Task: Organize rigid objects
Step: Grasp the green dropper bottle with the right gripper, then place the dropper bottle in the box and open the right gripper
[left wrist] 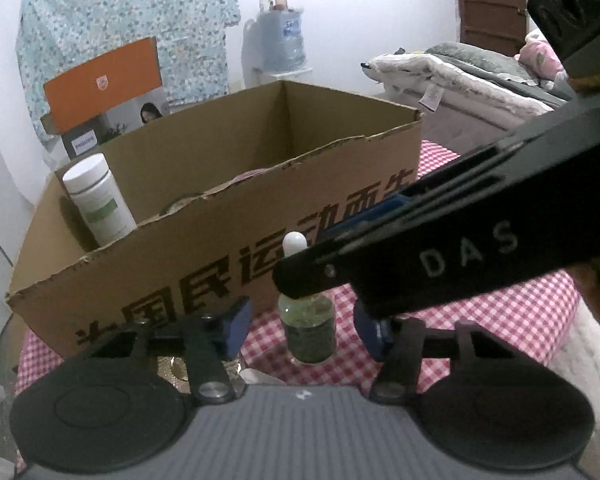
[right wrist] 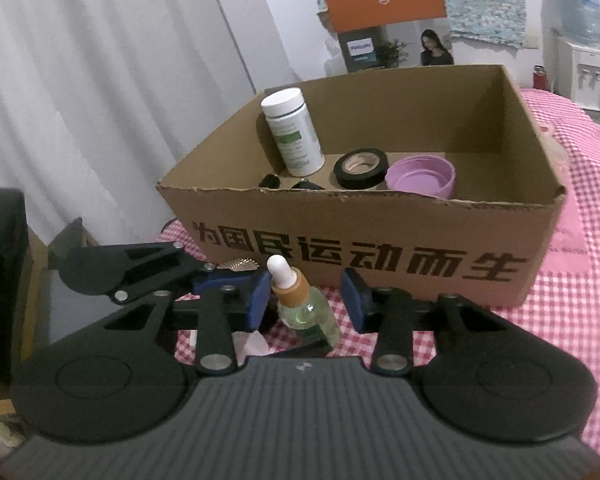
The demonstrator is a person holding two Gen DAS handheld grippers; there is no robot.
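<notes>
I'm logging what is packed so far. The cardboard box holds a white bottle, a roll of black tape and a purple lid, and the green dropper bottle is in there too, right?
Not quite. The green dropper bottle is not in the cardboard box; it stands outside, on the checked cloth in front of it. The right wrist view shows this. The white bottle, roll of black tape and purple lid are inside.

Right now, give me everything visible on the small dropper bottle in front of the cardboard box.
The small clear glass dropper bottle has a white rubber bulb, a tan collar and pale green liquid with darker bits inside. It stands upright on the red-and-white checked tablecloth, just in front of the printed brown cardboard box. Both grippers bracket it: it sits between the blue pads of the right gripper and of the left gripper. The pads look clear of the glass, though contact can't be ruled out. One right-gripper finger crosses its neck in the left view.
</notes>
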